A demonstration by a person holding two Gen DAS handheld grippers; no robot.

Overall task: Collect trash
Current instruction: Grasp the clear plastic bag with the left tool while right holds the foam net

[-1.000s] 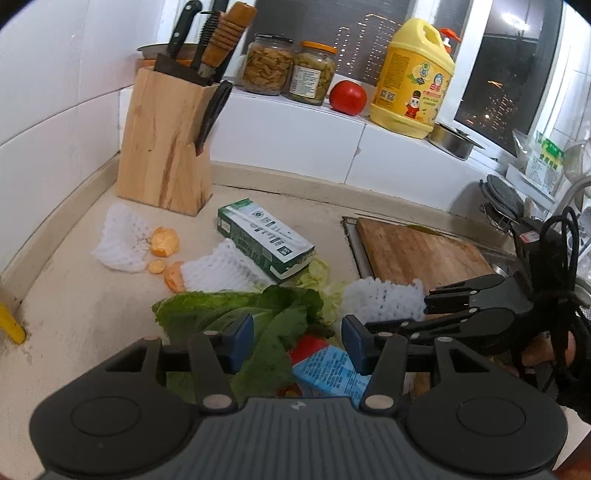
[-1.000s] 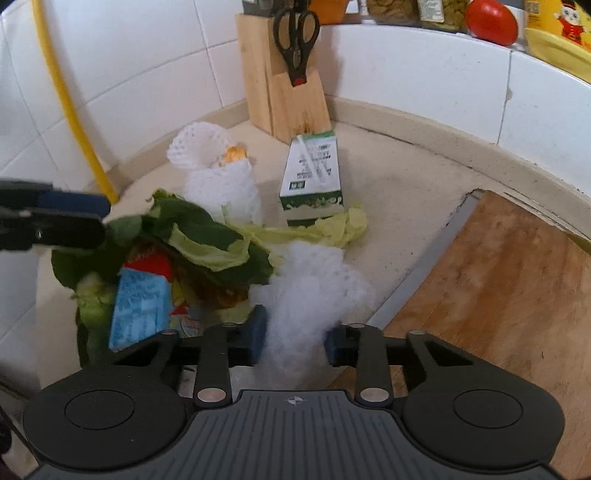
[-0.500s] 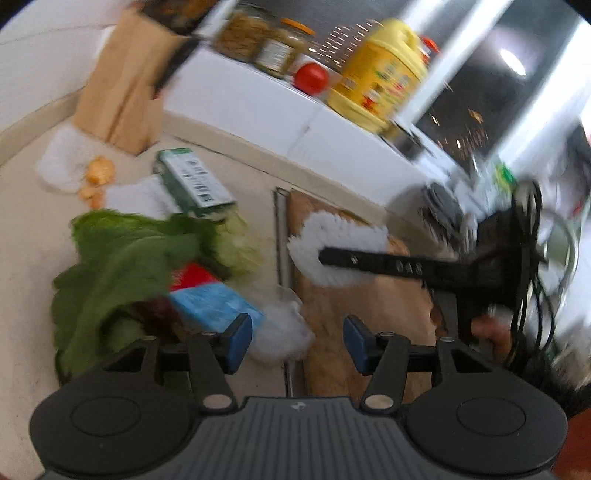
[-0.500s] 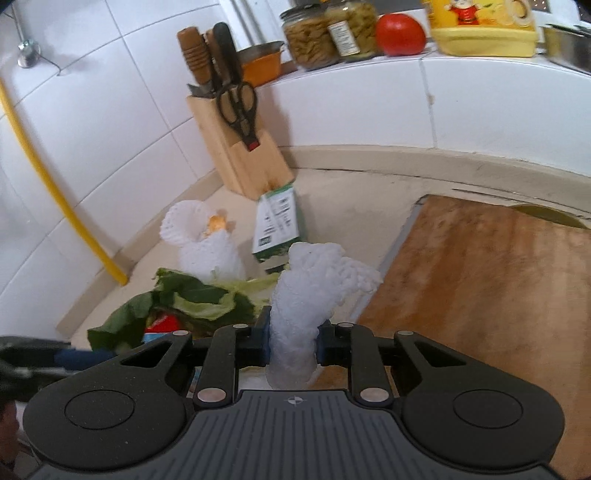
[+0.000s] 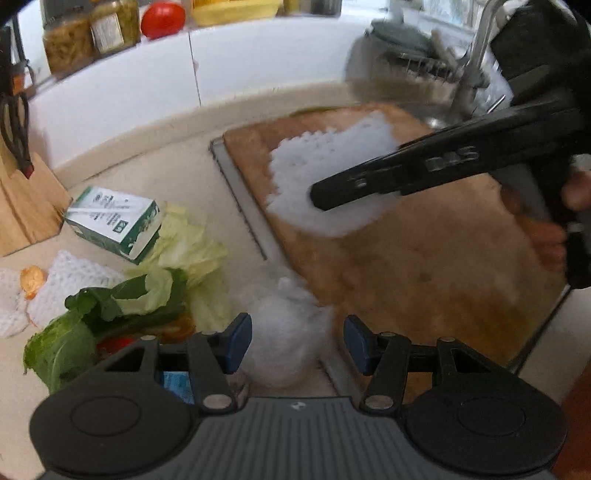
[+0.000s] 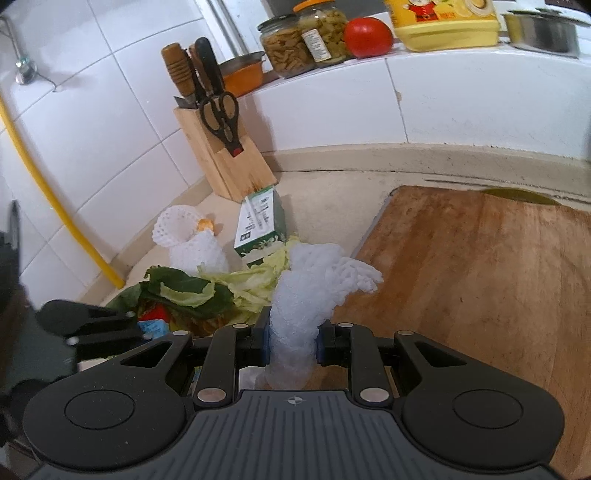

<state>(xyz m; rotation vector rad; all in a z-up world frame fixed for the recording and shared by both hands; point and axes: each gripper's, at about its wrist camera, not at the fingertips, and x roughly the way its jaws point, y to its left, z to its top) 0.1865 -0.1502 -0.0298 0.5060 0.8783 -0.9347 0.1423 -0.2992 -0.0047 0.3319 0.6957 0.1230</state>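
The right hand-held gripper point(image 6: 291, 349) is pinching a white foam net point(image 6: 314, 284), holding it lifted above the edge of the wooden cutting board point(image 6: 480, 266). The left hand-held gripper point(image 5: 297, 345) is hanging spread over a second clump of white foam point(image 5: 284, 332) lying on the desk point(image 5: 177, 166). Beyond, lettuce leaves point(image 5: 110, 306) are resting against a green-and-white carton point(image 5: 114, 218); its printing is too small to read. A yellow bottle point(image 6: 439, 22) bearing a cartoon figure is standing on the ledge.

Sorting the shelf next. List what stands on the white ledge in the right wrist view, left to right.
Orange bowl → pale-filled jar → green-filled jar → tomato → yellow bottle → metal pot.
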